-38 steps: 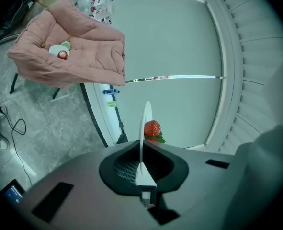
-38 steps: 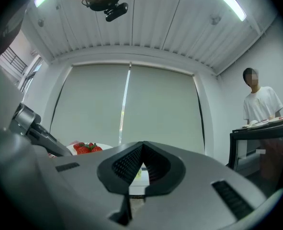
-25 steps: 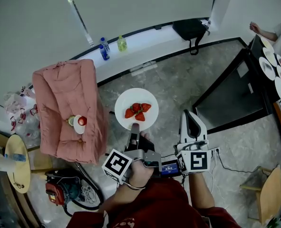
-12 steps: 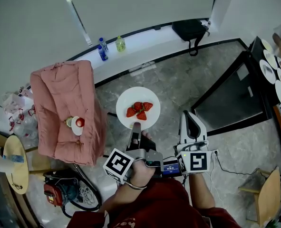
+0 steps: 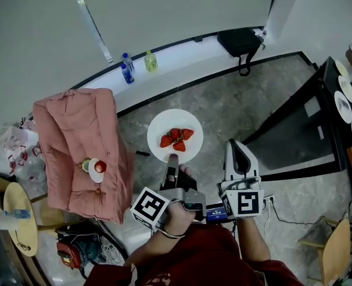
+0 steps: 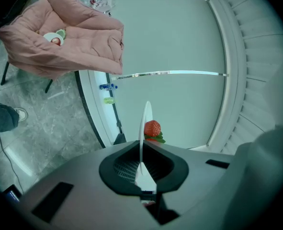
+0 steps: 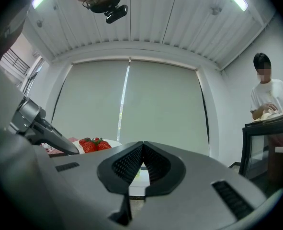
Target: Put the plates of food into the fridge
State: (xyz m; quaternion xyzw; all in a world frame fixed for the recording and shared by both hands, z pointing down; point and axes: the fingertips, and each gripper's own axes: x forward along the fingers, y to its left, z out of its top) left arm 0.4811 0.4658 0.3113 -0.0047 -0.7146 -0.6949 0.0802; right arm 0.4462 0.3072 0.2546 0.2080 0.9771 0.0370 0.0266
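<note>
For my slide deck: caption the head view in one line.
Left gripper holds a white plate of strawberries over the floor; right gripper shut and empty.

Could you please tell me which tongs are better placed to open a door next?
Right, probably. The right tongs are shut and empty, and sit on the side of the black unit. The left tongs are shut on the plate of strawberries, so they are occupied.
</note>
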